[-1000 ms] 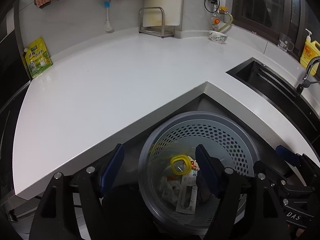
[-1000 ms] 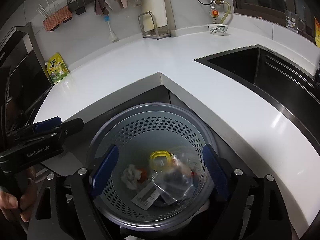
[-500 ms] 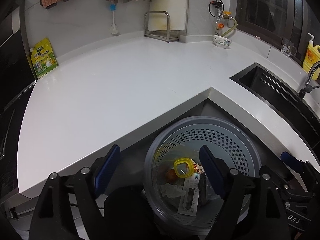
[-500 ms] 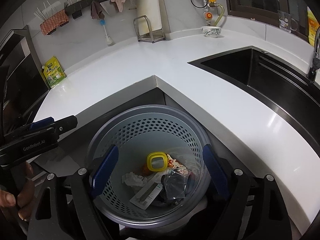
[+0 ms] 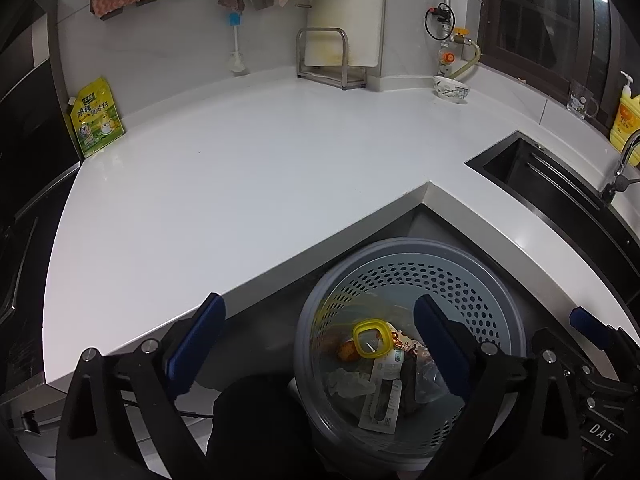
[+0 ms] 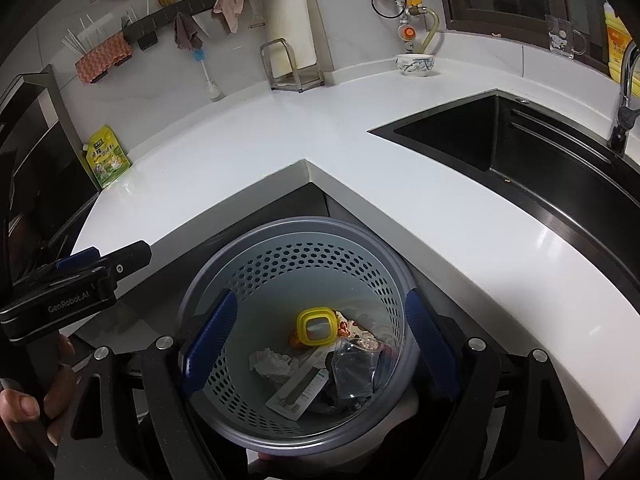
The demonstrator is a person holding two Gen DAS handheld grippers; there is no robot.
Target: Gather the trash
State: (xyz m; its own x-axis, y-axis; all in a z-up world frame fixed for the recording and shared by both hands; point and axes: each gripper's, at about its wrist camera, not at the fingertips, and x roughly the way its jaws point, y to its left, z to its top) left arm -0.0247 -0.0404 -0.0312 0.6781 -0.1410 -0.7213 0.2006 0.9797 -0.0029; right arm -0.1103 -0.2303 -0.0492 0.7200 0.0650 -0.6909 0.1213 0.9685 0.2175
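Note:
A grey perforated trash bin stands on the floor in the inner corner of the white L-shaped counter. It holds a yellow square lid, crumpled tissue, a flat white packet and dark plastic wrappers. My left gripper is open and empty above the bin's left side. My right gripper is open and empty straight above the bin.
A black sink with a tap lies at the right. A yellow-green pouch, a metal rack, a small bowl, a glass mug and a yellow bottle stand along the back wall.
Both grippers have risen and drawn back a little from the bin, which now looks smaller and lower in the views. Both stay open and empty.

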